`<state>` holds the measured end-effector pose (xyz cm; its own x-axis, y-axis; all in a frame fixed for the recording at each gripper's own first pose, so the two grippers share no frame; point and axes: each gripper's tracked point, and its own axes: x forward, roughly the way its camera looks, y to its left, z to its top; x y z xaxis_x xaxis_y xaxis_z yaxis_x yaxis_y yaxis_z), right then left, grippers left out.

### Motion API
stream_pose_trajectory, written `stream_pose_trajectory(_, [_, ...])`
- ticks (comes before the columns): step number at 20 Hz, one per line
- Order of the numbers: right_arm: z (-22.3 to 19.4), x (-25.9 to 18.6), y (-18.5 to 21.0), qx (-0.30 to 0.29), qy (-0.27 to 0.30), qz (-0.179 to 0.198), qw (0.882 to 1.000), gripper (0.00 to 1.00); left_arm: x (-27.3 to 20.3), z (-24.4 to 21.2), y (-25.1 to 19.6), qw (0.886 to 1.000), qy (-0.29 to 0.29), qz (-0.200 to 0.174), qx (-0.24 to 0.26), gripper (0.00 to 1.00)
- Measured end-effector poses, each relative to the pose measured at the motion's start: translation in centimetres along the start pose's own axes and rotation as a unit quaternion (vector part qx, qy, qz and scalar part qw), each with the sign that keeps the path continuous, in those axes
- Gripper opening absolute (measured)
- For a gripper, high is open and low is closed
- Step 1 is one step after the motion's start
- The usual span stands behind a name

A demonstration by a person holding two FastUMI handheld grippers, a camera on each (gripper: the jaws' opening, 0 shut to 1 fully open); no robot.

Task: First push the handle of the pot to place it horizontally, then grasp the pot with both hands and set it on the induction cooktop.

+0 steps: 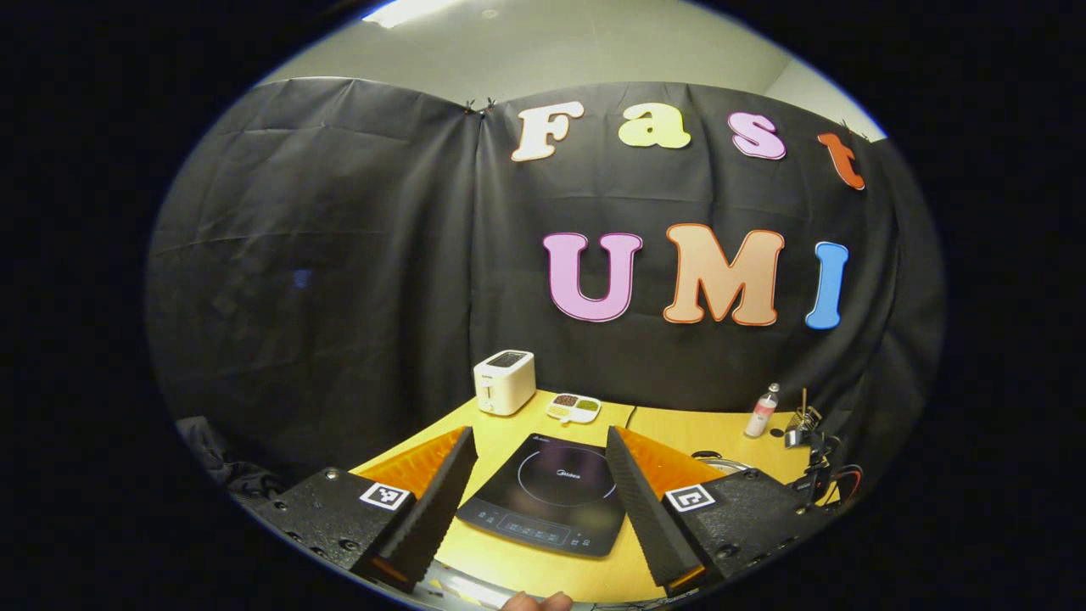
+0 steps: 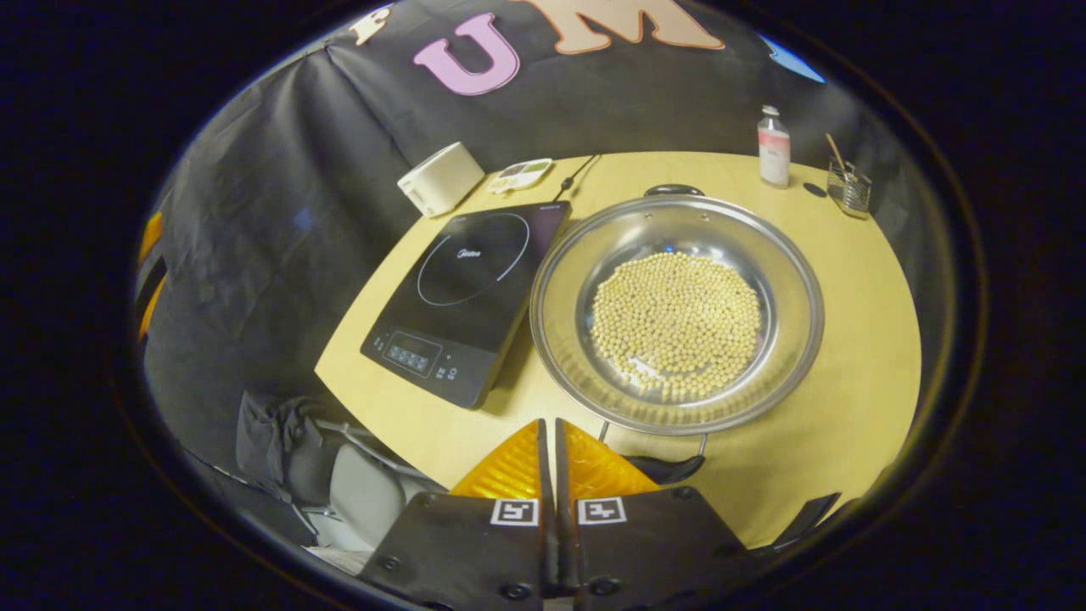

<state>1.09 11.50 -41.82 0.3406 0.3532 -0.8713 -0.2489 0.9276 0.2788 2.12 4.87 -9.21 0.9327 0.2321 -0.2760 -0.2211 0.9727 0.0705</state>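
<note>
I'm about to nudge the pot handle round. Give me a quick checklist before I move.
1. Right gripper jaws shut for pushing: ok.
2. Near handle just beside its tips: ok.
3. Pot flat on the table, beans inside: ok.
4. Cooktop top bare for the pot: ok.
5. Pot rim apart from the cooktop edge: cannot tell.
6. Left gripper jaws open, ready to grasp: ok.

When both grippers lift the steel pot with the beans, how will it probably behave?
The pot is wide, shallow, polished metal, so it probably stays stiff but slippery. The loose beans would likely roll toward the low side if it tilts. The small handle probably demands a level, even lift.
</note>
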Motion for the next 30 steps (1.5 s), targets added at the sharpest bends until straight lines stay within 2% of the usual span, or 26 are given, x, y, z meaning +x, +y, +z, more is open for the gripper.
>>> stream_pose_trajectory(1, [-0.5, 0.2, 0.1, 0.001, 0.013, -0.003, 1.000, 0.00, 0.5, 0.0, -0.3, 1.000, 0.003, -0.006, -0.003, 0.89])
stream_pose_trajectory(2, [-0.5, 0.5, 0.1, 0.004, 0.019, -0.005, 1.000, 0.02, 0.7, 0.1, -0.4, 1.000, 0.000, -0.011, -0.005, 0.94])
stream_pose_trajectory(5, [-1.0, 1.7, -0.9, -0.001, 0.039, -0.021, 0.999, 0.03, 1.2, -0.2, 0.1, 1.000, -0.002, -0.015, -0.002, 0.94])
stream_pose_trajectory(6, [-1.1, 1.9, -1.4, -0.002, 0.043, -0.029, 0.999, 0.03, 1.3, -0.4, 0.5, 1.000, 0.000, -0.016, -0.002, 0.89])
stream_pose_trajectory(7, [-1.2, 2.1, -1.6, 0.002, 0.046, -0.030, 0.998, 0.00, 1.2, -0.6, 0.9, 1.000, 0.005, -0.014, -0.002, 0.94])
stream_pose_trajectory(10, [-1.5, 2.2, -1.7, 0.023, 0.057, -0.032, 0.998, 0.03, 1.6, -1.3, 2.4, 1.000, 0.011, -0.008, -0.016, 0.94])
stream_pose_trajectory(12, [-1.2, 2.3, -2.6, 0.027, 0.056, -0.046, 0.997, 0.03, 2.0, -1.8, 3.0, 0.999, 0.020, -0.005, -0.026, 0.94])
stream_pose_trajectory(14, [-1.5, 2.2, -2.8, 0.031, 0.055, -0.055, 0.996, 0.00, 2.2, -1.3, 3.5, 1.000, 0.014, -0.004, -0.028, 0.94])
stream_pose_trajectory(15, [-1.6, 2.2, -3.1, 0.030, 0.056, -0.059, 0.996, 0.03, 2.4, -1.2, 3.6, 1.000, 0.012, -0.005, -0.025, 0.94])
stream_pose_trajectory(17, [-1.6, 2.0, -4.1, 0.029, 0.057, -0.065, 0.996, 0.02, 2.6, -1.4, 3.5, 1.000, 0.012, -0.010, -0.018, 0.94])
stream_pose_trajectory(18, [-1.6, 2.0, -4.5, 0.028, 0.058, -0.068, 0.996, 0.02, 2.7, -1.4, 3.3, 1.000, 0.012, -0.012, -0.018, 0.89])
stream_pose_trajectory(26, [-2.1, 1.1, -8.5, 0.019, 0.070, -0.093, 0.993, 0.03, 2.7, -1.0, 3.0, 1.000, 0.005, -0.013, -0.014, 0.89])
stream_pose_trajectory(29, [-2.0, 0.8, -9.9, 0.020, 0.071, -0.099, 0.992, 0.00, 2.5, -0.9, 3.1, 1.000, 0.004, -0.007, -0.014, 0.89])
stream_pose_trajectory(30, [-1.9, 0.7, -10.4, 0.021, 0.072, -0.102, 0.992, 0.03, 2.5, -1.0, 3.0, 1.000, 0.005, -0.006, -0.015, 0.89])
